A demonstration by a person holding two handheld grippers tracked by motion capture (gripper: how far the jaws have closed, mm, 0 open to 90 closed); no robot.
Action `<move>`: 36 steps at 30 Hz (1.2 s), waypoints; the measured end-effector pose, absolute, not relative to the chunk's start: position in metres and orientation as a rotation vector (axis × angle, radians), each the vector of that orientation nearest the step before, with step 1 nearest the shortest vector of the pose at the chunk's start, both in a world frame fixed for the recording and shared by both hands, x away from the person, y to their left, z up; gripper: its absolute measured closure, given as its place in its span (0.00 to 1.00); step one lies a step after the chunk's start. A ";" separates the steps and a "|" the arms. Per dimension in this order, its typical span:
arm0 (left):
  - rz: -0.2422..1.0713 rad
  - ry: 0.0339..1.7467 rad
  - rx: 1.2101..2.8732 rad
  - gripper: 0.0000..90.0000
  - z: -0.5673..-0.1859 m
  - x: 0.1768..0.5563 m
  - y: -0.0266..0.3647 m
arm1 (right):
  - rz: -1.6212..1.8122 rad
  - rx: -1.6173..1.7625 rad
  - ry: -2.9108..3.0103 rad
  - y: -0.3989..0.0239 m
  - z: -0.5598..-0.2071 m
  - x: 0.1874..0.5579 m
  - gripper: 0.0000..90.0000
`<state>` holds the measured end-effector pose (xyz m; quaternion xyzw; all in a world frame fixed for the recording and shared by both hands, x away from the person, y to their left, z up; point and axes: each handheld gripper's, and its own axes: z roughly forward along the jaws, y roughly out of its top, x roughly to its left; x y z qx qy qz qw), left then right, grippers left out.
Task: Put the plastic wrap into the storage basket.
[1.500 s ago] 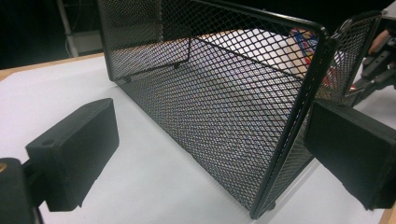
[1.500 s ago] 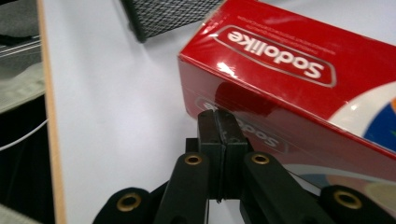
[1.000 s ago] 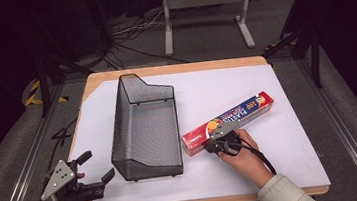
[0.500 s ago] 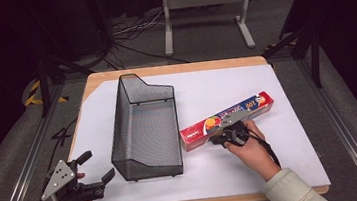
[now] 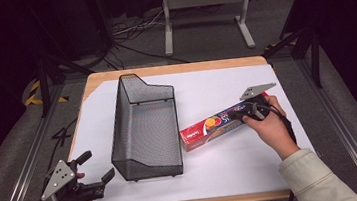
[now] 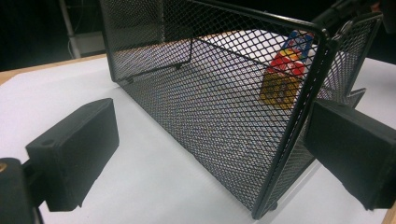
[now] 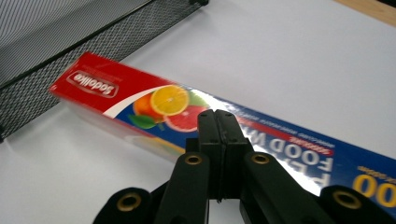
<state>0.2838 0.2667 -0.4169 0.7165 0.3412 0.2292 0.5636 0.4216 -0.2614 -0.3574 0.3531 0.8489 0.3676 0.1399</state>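
Note:
A long red and blue food wrap box (image 5: 209,126) lies slantwise on the white table cover, right of a black mesh basket (image 5: 118,122). My right gripper (image 5: 242,115) hovers over the box's right half, jaws pressed together with nothing visible between them. In the right gripper view the shut tips (image 7: 217,116) sit over the box (image 7: 107,88), near its fruit picture. My left gripper (image 5: 98,165) rests open at the table's front left, facing the basket's near corner (image 6: 210,93). The box (image 6: 285,79) shows through the mesh.
The basket's side wall (image 7: 70,51) runs close to the box's red end. White cover (image 5: 233,165) spreads between the box and the front edge. A metal stand (image 5: 204,7) and cables lie on the floor beyond the table.
My right hand has risen and slid right along the box, from its middle toward its far end. The box has barely shifted. The left gripper has stayed put.

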 end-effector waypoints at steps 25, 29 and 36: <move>0.544 0.824 1.683 0.05 -0.417 0.279 0.270 | 0.960 1.306 2.286 -0.323 -0.348 0.498 1.00; 0.547 0.821 1.681 0.05 -0.418 0.279 0.269 | 0.897 1.321 2.293 -0.324 -0.352 0.509 1.00; 0.544 0.818 1.686 0.05 -0.418 0.280 0.270 | 0.833 1.369 2.297 -0.326 -0.365 0.521 1.00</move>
